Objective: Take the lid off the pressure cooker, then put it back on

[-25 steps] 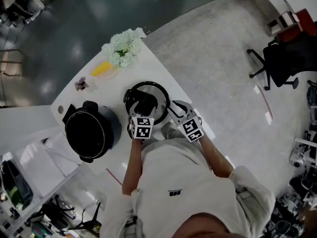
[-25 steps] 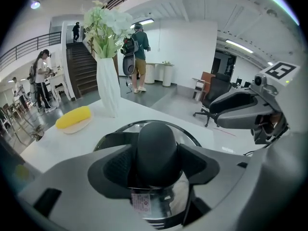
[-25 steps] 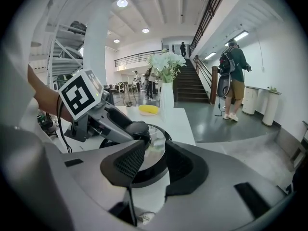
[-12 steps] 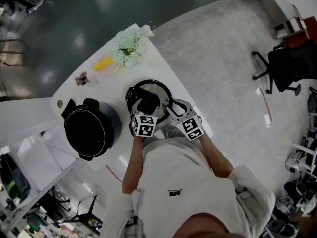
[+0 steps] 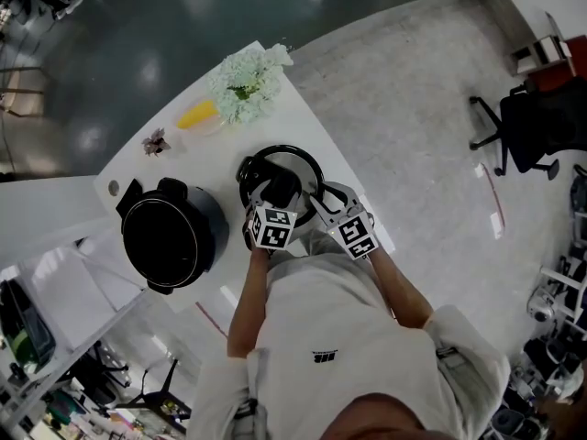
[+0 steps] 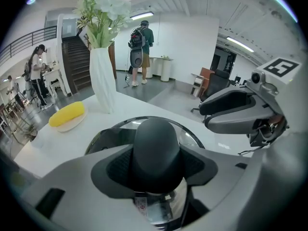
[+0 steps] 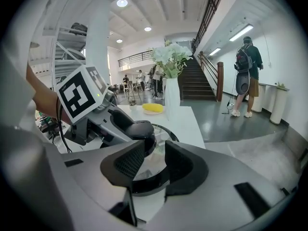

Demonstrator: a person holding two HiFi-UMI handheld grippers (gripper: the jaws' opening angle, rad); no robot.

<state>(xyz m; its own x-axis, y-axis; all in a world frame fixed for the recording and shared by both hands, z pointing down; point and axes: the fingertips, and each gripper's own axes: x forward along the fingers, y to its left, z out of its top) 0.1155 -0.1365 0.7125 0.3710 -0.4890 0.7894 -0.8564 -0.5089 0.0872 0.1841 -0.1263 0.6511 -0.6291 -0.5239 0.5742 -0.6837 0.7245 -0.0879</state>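
Pot point(image 5: 170, 236): open, at the left on the counter point(image 5: 183, 168), apart from the lid.
Lid point(image 5: 295, 159): flat on the counter right of the pot, knob point(image 6: 156, 148) up, just ahead of both tools.
Left tool point(image 5: 278, 198): nearer; jaws have just been closing, pads clamp the knob.
Right tool point(image 7: 155, 161): jaws apart, empty, at the lid's near rim.
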